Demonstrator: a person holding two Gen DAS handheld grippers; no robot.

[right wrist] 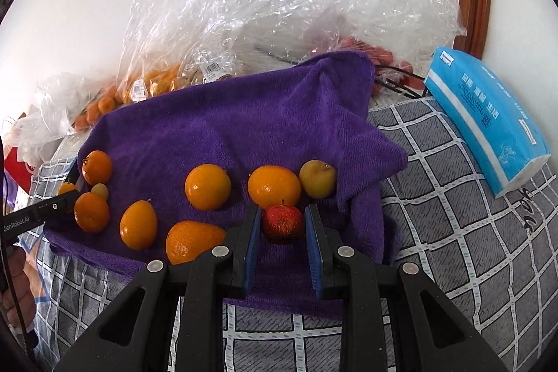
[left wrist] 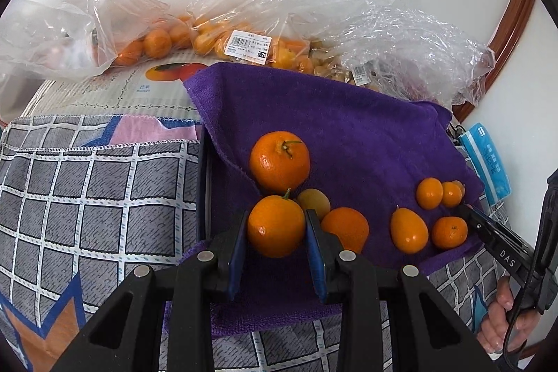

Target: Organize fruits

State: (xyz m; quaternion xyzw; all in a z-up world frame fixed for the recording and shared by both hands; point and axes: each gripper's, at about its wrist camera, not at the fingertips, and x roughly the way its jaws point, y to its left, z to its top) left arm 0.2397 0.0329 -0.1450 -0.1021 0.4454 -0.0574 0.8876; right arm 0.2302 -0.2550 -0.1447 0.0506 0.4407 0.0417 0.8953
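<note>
Plush purple towel (left wrist: 348, 128); left tongs (left wrist: 277, 225) clenched on glossy round orange (left wrist: 275, 225), right tongs (right wrist: 283, 224) on red fruit (right wrist: 281, 224).

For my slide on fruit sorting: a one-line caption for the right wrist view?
Right gripper shut on a small red fruit above a purple towel strewn with orange citrus.

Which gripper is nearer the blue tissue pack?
Right. The right gripper, shut on a red fruit, sits beside the tissue pack; the left gripper holds an orange across the towel.
</note>
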